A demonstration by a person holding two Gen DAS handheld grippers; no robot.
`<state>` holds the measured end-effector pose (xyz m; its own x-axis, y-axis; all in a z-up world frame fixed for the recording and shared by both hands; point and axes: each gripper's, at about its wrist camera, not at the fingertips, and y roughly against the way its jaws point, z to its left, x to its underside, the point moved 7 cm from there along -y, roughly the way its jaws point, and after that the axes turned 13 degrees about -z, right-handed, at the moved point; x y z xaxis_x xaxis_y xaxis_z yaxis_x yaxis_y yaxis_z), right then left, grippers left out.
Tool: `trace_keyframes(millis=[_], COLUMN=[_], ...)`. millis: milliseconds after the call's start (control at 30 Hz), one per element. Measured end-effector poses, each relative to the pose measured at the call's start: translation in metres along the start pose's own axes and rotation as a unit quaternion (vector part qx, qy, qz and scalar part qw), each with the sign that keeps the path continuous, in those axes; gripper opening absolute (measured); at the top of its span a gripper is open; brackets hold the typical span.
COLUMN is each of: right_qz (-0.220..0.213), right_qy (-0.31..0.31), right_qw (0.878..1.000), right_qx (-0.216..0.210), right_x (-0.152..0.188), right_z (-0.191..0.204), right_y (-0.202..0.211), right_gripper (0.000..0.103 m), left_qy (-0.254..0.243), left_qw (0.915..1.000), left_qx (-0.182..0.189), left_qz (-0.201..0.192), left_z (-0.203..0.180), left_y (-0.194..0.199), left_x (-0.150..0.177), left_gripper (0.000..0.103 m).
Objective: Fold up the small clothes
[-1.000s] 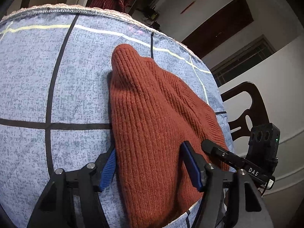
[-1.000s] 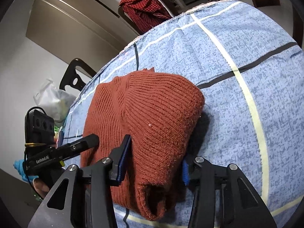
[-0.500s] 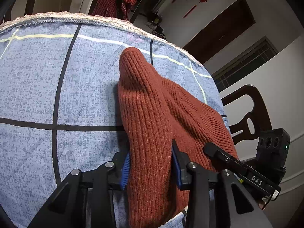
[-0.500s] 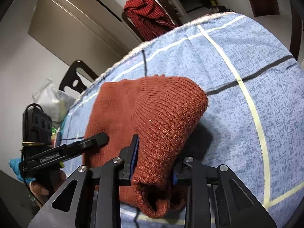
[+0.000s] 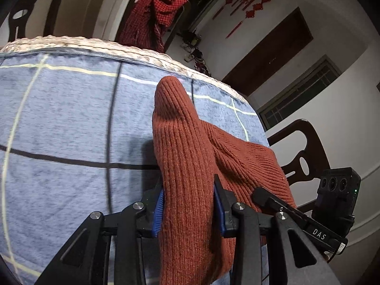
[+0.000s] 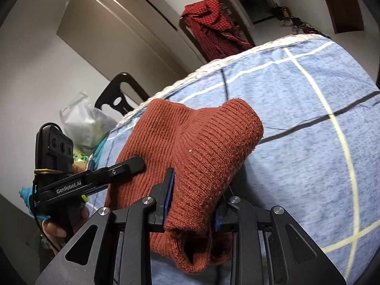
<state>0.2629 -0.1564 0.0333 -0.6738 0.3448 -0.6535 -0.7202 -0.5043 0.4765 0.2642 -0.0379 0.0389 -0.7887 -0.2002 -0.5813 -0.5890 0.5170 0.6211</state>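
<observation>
Both my tongs, left [image 5: 188, 210] and right [image 6: 193, 204], pinch the soft, floppy sweater [image 5: 190, 156] near its hem, so it sags.

The sweater [image 5: 190, 166] is thick rust-red ribbed knit, matt and rough. The tablecloth [image 5: 66, 118] is soft blue woven cloth, slightly fuzzy. The chair [image 5: 306, 152] is dark glossy wood. The bag [image 6: 83, 123] is thin shiny plastic.

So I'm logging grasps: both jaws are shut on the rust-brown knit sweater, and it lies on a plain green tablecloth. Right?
Not quite. The tablecloth is blue with a grid of light and dark lines, not plain green, as the right wrist view shows. The rest stands: the left gripper and the right gripper are each shut on the rust-brown knit sweater.
</observation>
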Motion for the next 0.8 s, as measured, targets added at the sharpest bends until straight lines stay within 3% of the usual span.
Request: trace_keyframes(millis=[800], right_qz=[0.048], right_qy=[0.039], right_qw=[0.996], right_qx=[-0.06], right_x=[0.061], right_z=[0.107], right_y=[-0.07], right_gripper=[0.027], left_qy=[0.046], left_qw=[0.996], left_qx=[-0.06], left_qz=[-0.047], left_z=[0.12], left_y=[0.087], left_x=[-0.01], left_gripper=[0.038])
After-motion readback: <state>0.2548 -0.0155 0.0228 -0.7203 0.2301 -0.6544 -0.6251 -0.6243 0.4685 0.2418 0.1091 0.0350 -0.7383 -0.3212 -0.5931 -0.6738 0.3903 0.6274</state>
